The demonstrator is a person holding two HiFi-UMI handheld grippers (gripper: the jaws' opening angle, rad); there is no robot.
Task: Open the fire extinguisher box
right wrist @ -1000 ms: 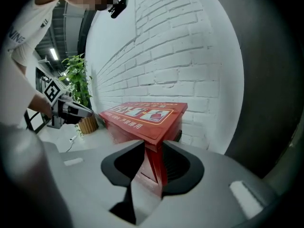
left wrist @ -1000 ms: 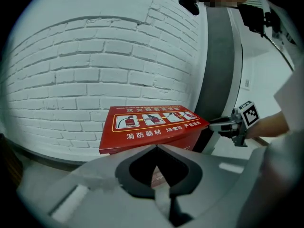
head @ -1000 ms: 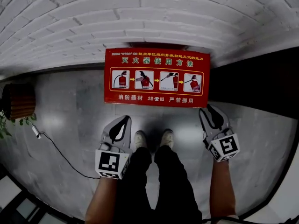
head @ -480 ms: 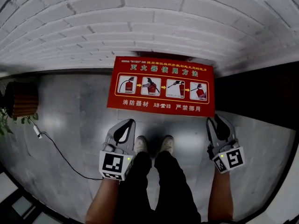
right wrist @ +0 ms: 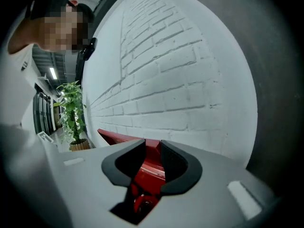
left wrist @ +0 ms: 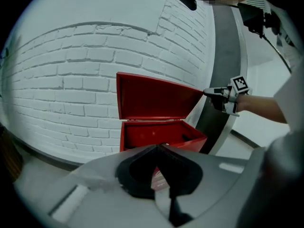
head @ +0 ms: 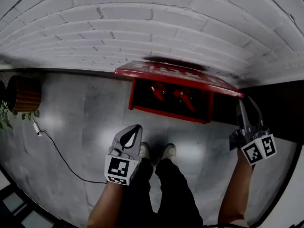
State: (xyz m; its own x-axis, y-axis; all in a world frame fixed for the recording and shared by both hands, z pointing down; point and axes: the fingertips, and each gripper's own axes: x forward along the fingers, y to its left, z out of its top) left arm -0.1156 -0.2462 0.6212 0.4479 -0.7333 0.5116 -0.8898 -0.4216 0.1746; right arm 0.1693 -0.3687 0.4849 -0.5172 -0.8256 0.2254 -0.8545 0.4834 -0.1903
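Observation:
The red fire extinguisher box (head: 142,101) stands on the floor against the white brick wall. Its lid (head: 180,75) is raised, and two red extinguishers (head: 159,91) lie inside. At the lid's right corner my right gripper (head: 243,103) is shut on the lid edge (right wrist: 121,137); its jaws have just been closing a little with that edge between them. My left gripper (head: 137,128) hangs shut and empty in front of the box, apart from it. In the left gripper view the open box (left wrist: 156,134), its lid (left wrist: 156,101) and my right gripper (left wrist: 210,92) all show.
A potted plant in a woven basket (head: 23,95) stands at the left by the wall, with a cable (head: 61,156) trailing over the grey floor. A black wall strip (head: 280,103) lies right of the box. The person's feet (head: 156,151) are just before the box.
The right gripper has gone up and to the right with the lid. The lid has swung from flat to raised and the extinguishers now show. The left gripper has hardly moved.

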